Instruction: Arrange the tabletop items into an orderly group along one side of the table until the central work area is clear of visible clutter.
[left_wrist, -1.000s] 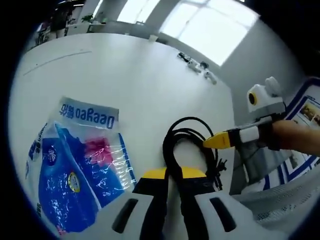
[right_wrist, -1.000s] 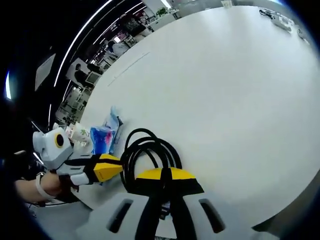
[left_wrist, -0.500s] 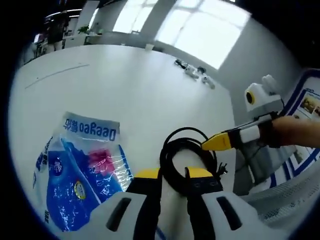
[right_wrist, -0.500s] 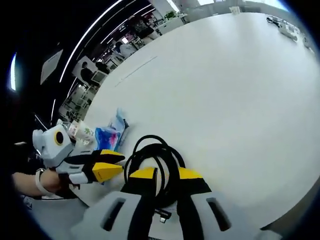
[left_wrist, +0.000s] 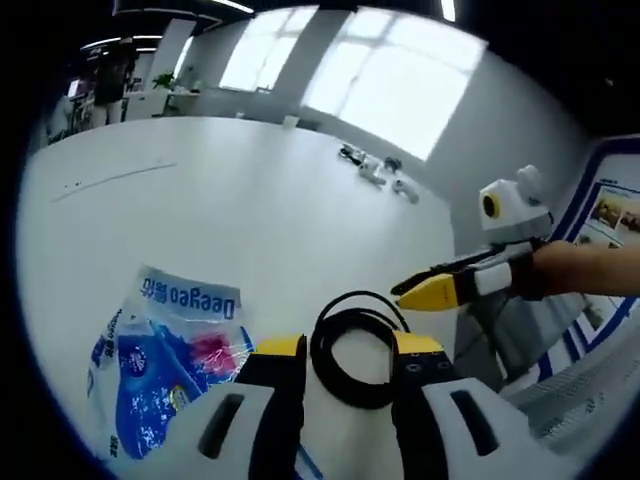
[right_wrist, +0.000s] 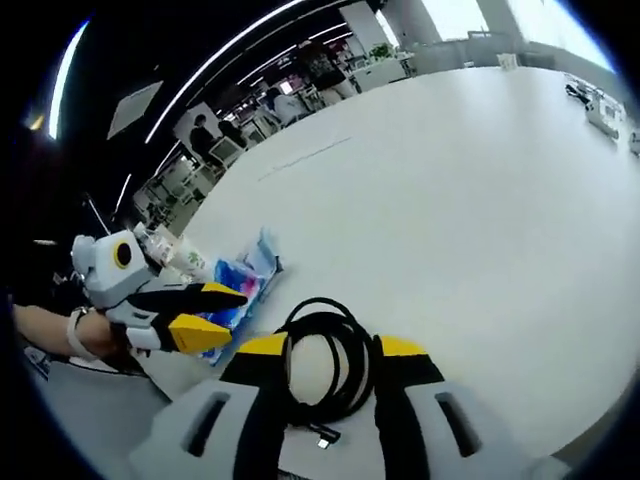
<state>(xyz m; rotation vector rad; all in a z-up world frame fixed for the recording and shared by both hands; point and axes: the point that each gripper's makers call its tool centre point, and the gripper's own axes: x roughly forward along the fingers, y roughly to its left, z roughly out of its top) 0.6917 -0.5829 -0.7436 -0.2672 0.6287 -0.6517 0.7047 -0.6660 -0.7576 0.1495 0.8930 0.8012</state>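
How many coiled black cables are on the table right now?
1. The coiled black cable lies near the table's edge, between the blue plastic bag and the right tool. Small far-side items are too blurred to identify.

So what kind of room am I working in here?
Probably an open-plan office or lab: a large white table, big windows behind it, and desks with people under strip ceiling lights.

Left claw (left_wrist: 346, 352) and right claw (right_wrist: 331, 350) both hover with jaws spread apart.
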